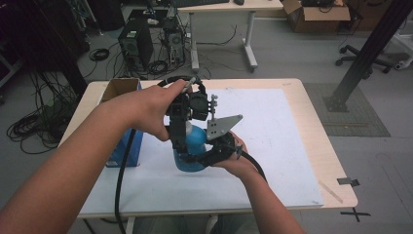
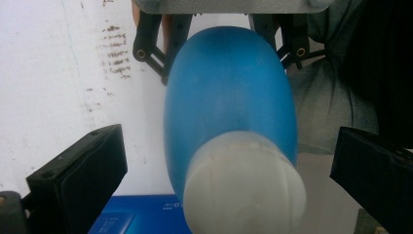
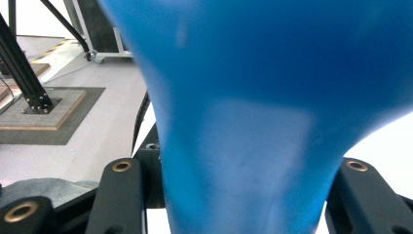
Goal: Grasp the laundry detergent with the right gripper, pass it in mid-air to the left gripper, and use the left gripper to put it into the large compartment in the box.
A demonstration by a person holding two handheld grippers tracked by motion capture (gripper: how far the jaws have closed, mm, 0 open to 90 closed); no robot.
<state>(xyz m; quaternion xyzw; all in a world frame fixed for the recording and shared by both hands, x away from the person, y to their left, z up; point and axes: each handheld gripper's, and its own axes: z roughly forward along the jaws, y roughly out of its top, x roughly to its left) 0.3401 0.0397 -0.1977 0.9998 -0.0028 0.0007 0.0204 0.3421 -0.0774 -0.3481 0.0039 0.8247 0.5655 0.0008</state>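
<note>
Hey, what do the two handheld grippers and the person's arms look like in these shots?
Both grippers are black, with blocky black jaws and brass-coloured pivot pins. The right gripper carries a grey three-cornered plate on top; the left gripper has a chunky black body. A thick black cable trails from each. The person's forearms are bare, with no sleeves or gloves.

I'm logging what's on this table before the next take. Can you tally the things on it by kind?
Blue bottle with white cap: 1
Blue box: 1
White mat: 1
Hand-held tongs, left and right: 2
Total: 5
</note>
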